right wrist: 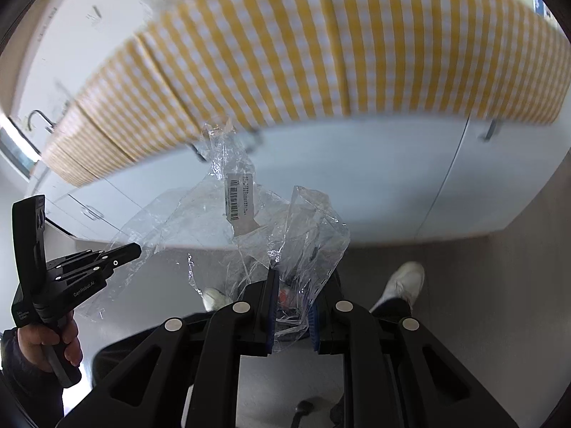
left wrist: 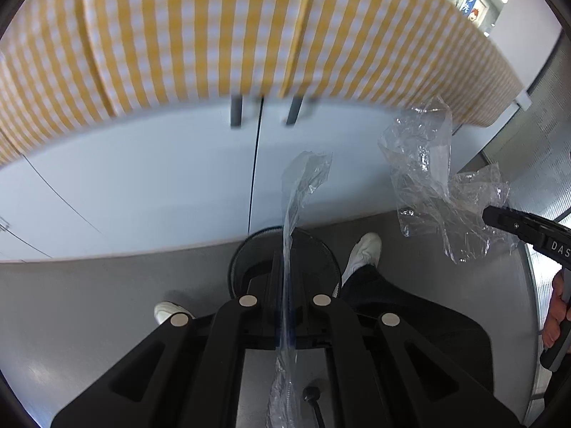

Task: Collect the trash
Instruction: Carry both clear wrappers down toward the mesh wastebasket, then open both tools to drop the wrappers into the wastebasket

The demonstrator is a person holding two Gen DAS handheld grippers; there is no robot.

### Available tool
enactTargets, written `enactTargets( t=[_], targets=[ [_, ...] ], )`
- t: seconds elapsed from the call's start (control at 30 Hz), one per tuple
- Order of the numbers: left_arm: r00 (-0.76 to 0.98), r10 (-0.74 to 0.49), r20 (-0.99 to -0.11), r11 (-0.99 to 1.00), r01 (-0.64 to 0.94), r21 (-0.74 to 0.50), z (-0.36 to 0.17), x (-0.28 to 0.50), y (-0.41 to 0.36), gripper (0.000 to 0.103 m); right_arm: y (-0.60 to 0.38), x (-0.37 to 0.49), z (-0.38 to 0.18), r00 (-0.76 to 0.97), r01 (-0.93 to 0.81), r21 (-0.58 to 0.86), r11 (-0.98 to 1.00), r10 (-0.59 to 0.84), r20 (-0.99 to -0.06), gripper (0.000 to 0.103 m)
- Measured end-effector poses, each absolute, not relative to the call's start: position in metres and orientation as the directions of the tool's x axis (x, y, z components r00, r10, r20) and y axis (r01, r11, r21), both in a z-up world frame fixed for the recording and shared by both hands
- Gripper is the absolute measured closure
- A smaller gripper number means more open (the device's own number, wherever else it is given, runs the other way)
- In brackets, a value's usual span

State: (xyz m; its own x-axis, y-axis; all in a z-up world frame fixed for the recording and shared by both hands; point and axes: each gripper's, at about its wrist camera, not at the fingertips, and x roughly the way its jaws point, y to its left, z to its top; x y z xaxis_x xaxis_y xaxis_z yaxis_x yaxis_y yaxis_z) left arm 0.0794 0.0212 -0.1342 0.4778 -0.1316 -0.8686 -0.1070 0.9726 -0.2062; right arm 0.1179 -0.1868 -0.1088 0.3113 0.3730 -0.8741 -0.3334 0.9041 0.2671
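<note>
Yellow-checked cloth (left wrist: 200, 35) hangs over the table edge, above white cabinet doors (left wrist: 171, 164) and a grey floor (left wrist: 71, 303). Left tongs (left wrist: 285, 306) are pressed together on a thin strip of clear plastic wrap (left wrist: 303, 178) that sticks up toward 12 o'clock, directly over a black mesh bin (left wrist: 321, 253). Right tongs (right wrist: 291, 306) are clamped on a crumpled clear plastic bag (right wrist: 249, 221) bearing a barcode label (right wrist: 239, 196). White shoes (left wrist: 364, 253) stand beside the bin at 3 o'clock.
</note>
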Motion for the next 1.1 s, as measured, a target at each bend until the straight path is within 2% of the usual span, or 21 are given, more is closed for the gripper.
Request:
enactTargets(
  t=[0.23,0.43,0.83,1.1],
  targets=[
    [0.337,-0.157,-0.928,0.965,-0.149,-0.218,-0.23,0.106,0.013,0.1,-0.172,0.137,-0.196,0.185,-0.317,0.225,0.921,0.293,-0.938,0.085],
    [0.245,-0.194,-0.95,0.948,-0.204,-0.246,-0.288,0.119,0.009,0.1,-0.161,0.149,-0.255,0.089,-0.294,0.212,0.932,0.247,-0.965,0.085],
    [0.107,-0.225,-0.968,0.923,-0.297,-0.247,-0.367,0.121,0.01,0.1,-0.127,0.156,-0.34,-0.018,-0.325,0.094,0.941,0.093,-0.995,0.084],
    [0.042,-0.233,-0.972,0.918,-0.321,-0.234,-0.388,0.132,0.004,0.1,-0.102,0.162,-0.379,-0.091,-0.315,0.085,0.945,0.058,-0.994,0.084]
  ],
)
